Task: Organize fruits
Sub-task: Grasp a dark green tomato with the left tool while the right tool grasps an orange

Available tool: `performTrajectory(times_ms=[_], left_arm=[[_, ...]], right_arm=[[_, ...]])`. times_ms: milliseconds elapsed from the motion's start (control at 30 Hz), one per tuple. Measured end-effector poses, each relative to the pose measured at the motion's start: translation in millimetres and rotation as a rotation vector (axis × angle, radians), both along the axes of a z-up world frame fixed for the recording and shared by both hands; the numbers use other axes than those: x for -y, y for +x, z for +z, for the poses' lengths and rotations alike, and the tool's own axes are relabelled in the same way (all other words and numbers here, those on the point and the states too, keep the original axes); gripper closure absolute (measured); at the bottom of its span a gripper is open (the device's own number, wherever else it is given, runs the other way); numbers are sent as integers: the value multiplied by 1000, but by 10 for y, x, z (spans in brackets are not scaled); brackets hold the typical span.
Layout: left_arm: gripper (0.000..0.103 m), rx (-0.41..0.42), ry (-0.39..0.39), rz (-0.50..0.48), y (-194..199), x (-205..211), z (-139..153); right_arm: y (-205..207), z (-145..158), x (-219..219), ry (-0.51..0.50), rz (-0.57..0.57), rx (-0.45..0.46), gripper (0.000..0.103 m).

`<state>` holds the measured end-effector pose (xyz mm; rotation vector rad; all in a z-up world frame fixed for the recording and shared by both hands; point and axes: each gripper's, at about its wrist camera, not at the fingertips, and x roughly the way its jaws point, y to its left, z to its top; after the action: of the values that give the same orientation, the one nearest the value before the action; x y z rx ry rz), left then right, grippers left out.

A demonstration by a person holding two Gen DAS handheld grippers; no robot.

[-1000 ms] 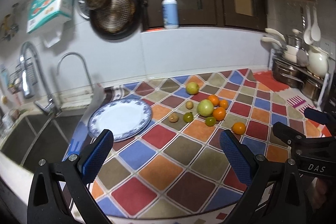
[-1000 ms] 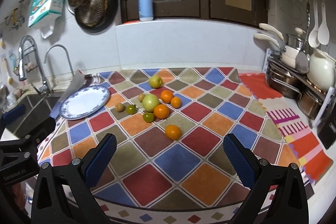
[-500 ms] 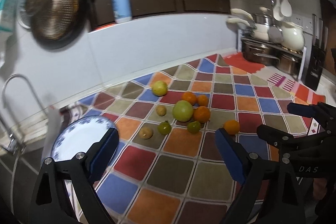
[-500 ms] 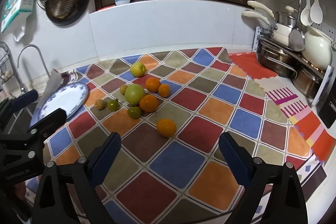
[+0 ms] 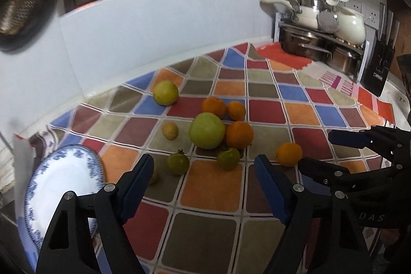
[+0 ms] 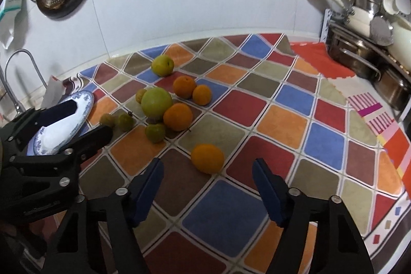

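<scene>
Now closing in on the fruit from both sides, nothing yet gripped. Left gripper (image 5: 203,171) hanging low over the checked cloth (image 5: 210,186) on the bench, fingers (image 5: 138,181) apart and empty, having just been narrowing, seemingly pre-sizing for small fruit. Framing, between the blue pads, a dark green fruit (image 5: 177,163) and a second small green fruit (image 5: 228,158) at centre frame; which one is meant, impossible to tell. Right gripper (image 6: 206,184) likewise angled downward, fingers (image 6: 267,186) parted, also having just been drawing in, with nothing between them. Aiming, by the look of it, at the lone orange (image 6: 207,158) lying just above the gap, well apart from the cluster and so the easiest pick.

Sitting in a loose heap at centre of the right wrist view: large green apple (image 6: 156,102) touching an orange fruit (image 6: 177,116), two more oranges (image 6: 184,87) above, a yellow-green fruit (image 6: 162,65) apart toward the top. Waiting at left of the frame, blue-rimmed plate (image 6: 86,104), bare of fruit and half hidden behind the left gripper; probably the destination, hence placed beside the heap. Needing care near the heap: round fruit rolling off when nudged.
</scene>
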<state>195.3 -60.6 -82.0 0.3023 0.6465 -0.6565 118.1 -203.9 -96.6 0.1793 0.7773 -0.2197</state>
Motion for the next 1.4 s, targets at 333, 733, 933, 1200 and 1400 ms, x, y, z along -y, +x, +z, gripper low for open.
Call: performTrajectory(times_ms=[333, 733, 933, 1200, 1400], left_arm=[[39, -76, 25, -80, 225, 254, -280], [62, -143, 55, -137, 359, 466, -478], [73, -163, 49, -132, 380, 464, -501], [73, -163, 52, -126, 375, 446, -491], [74, -160, 39, -117, 333, 402, -435]], right_arm=[[194, -219, 116, 49, -9, -53, 44], [278, -349, 195, 89, -8, -73, 55], [310, -355, 203, 94, 5, -69, 58], [332, -346, 183, 90, 21, -61, 66], [313, -316, 178, 89, 19, -51, 66]])
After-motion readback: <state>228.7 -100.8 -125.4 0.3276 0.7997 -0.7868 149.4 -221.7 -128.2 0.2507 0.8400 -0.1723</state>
